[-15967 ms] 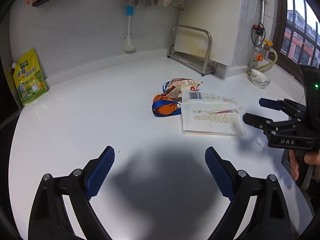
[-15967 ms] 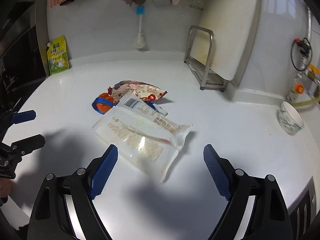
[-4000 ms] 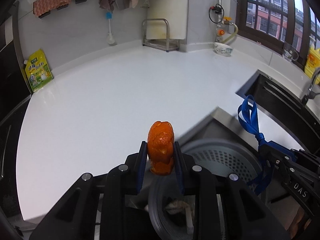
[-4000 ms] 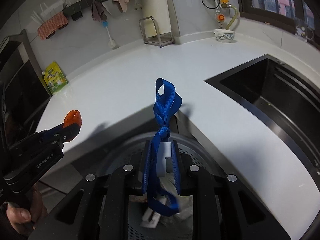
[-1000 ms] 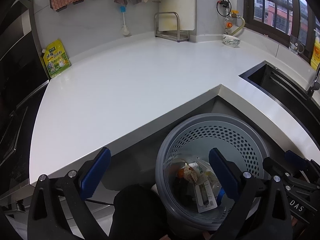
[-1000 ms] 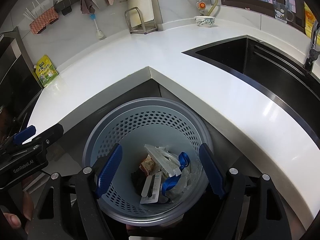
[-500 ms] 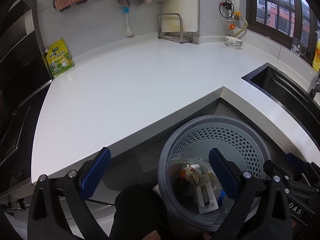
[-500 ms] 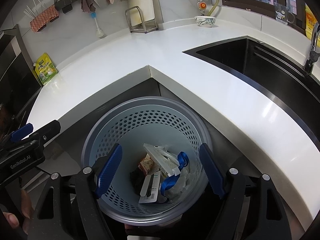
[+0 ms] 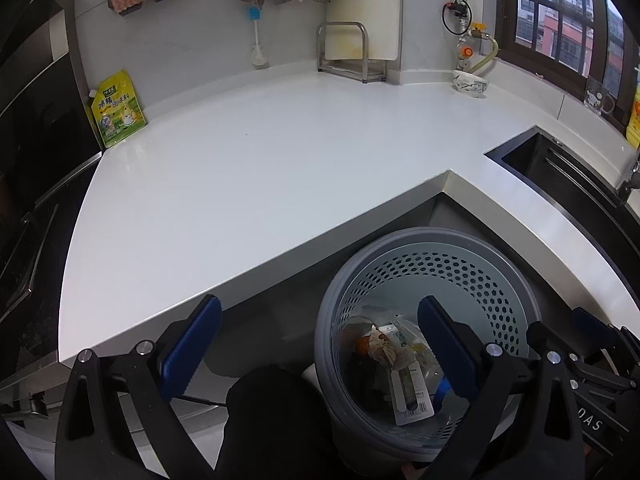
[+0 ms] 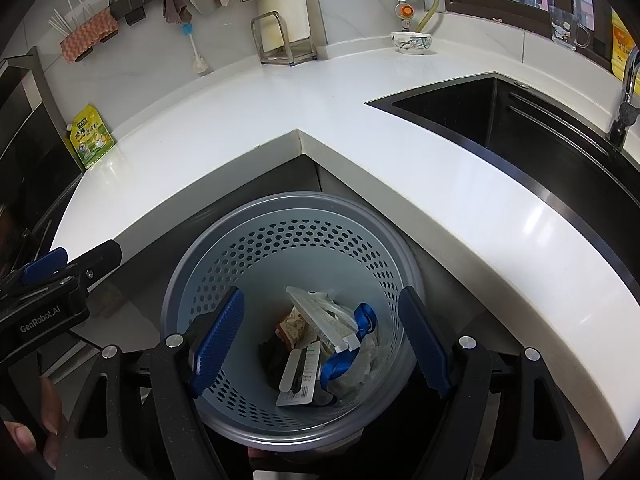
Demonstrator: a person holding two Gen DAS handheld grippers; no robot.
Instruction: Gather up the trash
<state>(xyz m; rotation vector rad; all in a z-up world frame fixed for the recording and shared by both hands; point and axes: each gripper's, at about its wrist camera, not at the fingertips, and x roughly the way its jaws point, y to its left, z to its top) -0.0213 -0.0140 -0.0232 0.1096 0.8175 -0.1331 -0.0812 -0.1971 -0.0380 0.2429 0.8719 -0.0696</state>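
Observation:
A grey perforated trash bin (image 9: pixel 472 268) (image 10: pixel 280 240) stands on the floor in the inner corner of the white counter (image 9: pixel 260 168) (image 10: pixel 420 168). Inside lie the orange peel (image 9: pixel 362 345), snack wrappers (image 9: pixel 408 372) (image 10: pixel 320 312) and the blue ribbon (image 10: pixel 362 320). My left gripper (image 9: pixel 320 348) is open and empty, above the bin's left rim. My right gripper (image 10: pixel 320 336) is open and empty, directly above the bin. The right gripper also shows at the right edge of the left wrist view (image 9: pixel 592 360), and the left gripper at the left of the right wrist view (image 10: pixel 60 276).
A yellow pouch (image 9: pixel 116 108) leans on the back wall at the left. A metal rack with a cutting board (image 9: pixel 352 52) and a bowl (image 9: pixel 470 83) stand at the back. A black sink (image 10: pixel 540 128) lies to the right.
Over the last second both grippers stayed open above the bin and drifted up and back slightly. The trash lies still in the bin.

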